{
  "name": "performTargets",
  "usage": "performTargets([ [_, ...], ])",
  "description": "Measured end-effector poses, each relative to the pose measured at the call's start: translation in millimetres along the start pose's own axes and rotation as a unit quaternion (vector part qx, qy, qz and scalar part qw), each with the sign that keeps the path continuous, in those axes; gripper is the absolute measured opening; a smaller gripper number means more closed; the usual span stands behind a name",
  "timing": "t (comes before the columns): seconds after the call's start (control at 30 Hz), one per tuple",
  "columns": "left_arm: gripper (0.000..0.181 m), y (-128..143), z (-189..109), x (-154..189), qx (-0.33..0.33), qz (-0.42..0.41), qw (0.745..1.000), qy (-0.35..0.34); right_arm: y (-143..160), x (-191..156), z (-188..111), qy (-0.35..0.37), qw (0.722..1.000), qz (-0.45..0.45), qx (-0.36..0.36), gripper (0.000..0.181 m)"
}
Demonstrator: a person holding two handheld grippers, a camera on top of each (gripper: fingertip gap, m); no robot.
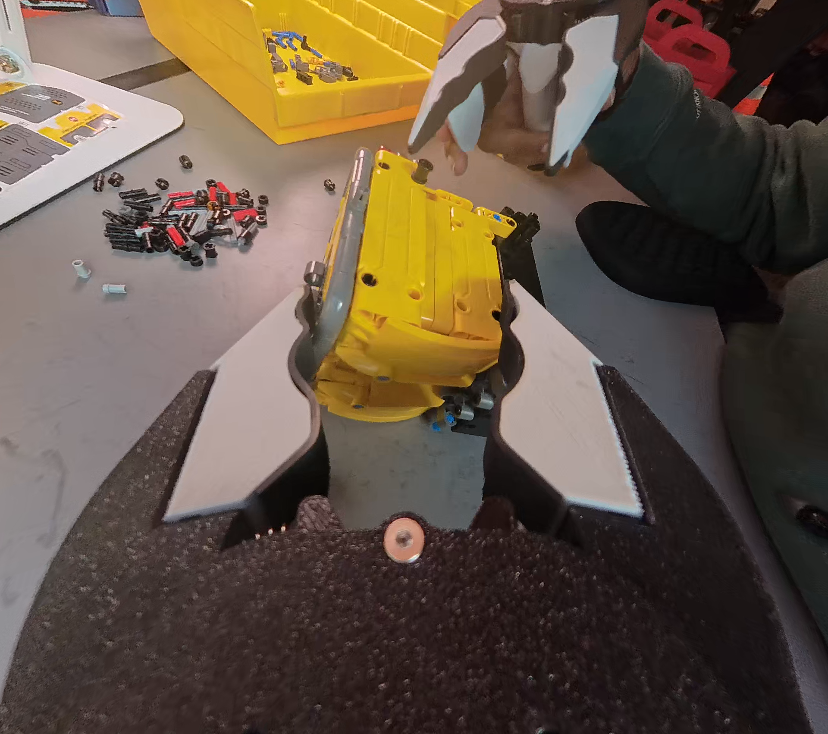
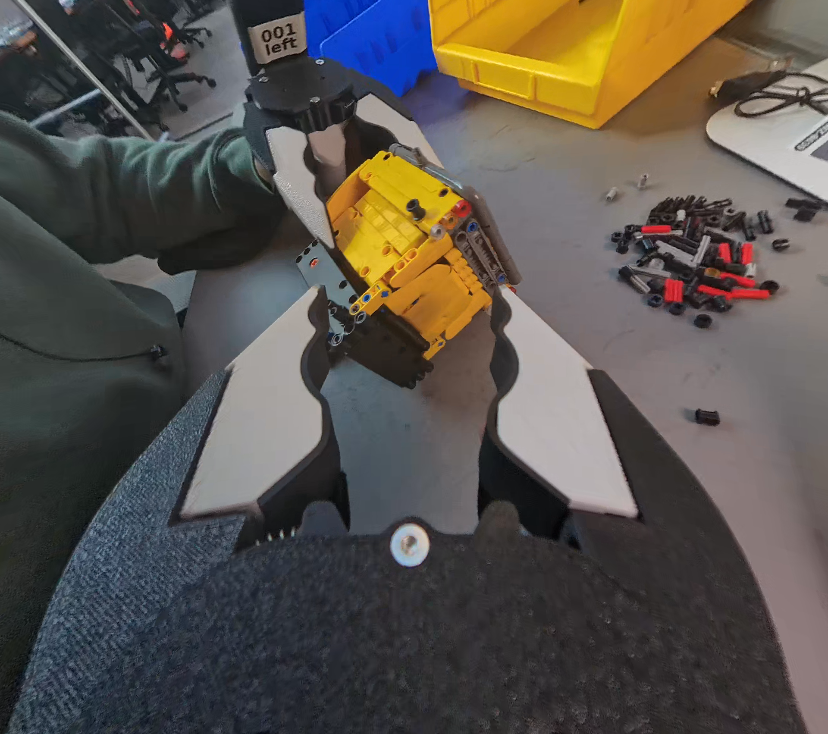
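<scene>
A: The grey table (image 1: 201,354) carries a yellow bin (image 1: 251,54). The left gripper (image 1: 405,296) clamps a yellow brick-built model (image 1: 416,296) just above it.

B: The right gripper (image 2: 405,300) hovers beside it, jaws spread, empty. Loose pins (image 1: 183,215) lie nearby.

Both wrist views look down closely from opposite sides, sharing the yellow brick model (image 1: 416,300) (image 2: 403,260).

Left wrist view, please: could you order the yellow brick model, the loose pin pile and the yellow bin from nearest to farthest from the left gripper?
1. Yellow brick model, clamped in the left gripper.
2. Loose pin pile, on the table, left.
3. Yellow bin, behind, upper left.
</scene>
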State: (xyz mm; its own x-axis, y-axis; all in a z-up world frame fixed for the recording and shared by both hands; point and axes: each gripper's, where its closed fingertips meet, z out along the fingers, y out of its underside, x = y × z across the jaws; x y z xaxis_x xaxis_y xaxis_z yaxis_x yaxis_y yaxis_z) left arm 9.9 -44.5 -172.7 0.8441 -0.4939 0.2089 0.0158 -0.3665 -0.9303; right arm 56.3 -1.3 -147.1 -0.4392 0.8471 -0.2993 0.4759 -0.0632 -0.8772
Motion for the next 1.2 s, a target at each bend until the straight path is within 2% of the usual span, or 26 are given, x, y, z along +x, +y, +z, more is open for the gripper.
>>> performTargets([
  [0.1,0.083,-0.3,0.8,-1.5,-0.001,-0.014,1.000,0.008,10.6,-38.3,-3.6,-0.043,0.991,-0.116,-0.043,0.061],
  [0.17,0.087,-0.1,1.6,-2.7,-0.003,-0.035,0.999,0.021,30.9,-69.4,2.0,-0.090,0.973,-0.192,-0.090,0.056],
  [0.27,0.086,-1.9,1.5,-3.3,0.002,-0.061,0.997,0.041,60.9,-98.5,19.0,-0.131,0.947,-0.249,-0.156,0.056],
  [0.43,0.085,-4.1,0.6,-7.3,0.008,-0.078,0.996,0.040,73.6,-81.0,49.0,-0.070,0.942,-0.268,-0.190,0.054],
  [0.63,0.084,-9.2,-10.7,-12.9,0.023,-0.067,0.997,0.028,86.5,-74.0,64.2,-0.039,0.936,-0.274,-0.219,0.048],
  [0.77,0.069,-4.7,-10.1,-10.5,0.010,-0.047,0.999,0.026,95.9,-72.8,70.9,-0.038,0.932,-0.277,-0.232,0.044],
  [1.0,0.066,-5.9,2.9,-5.5,0.007,-0.026,0.999,0.032,100.7,-77.4,74.2,-0.050,0.930,-0.282,-0.231,0.015],
  [1.2,0.071,-10.9,1.5,-5.8,0.022,-0.012,0.999,0.023,104.6,-85.1,70.1,-0.074,0.924,-0.293,-0.233,0.010],
])
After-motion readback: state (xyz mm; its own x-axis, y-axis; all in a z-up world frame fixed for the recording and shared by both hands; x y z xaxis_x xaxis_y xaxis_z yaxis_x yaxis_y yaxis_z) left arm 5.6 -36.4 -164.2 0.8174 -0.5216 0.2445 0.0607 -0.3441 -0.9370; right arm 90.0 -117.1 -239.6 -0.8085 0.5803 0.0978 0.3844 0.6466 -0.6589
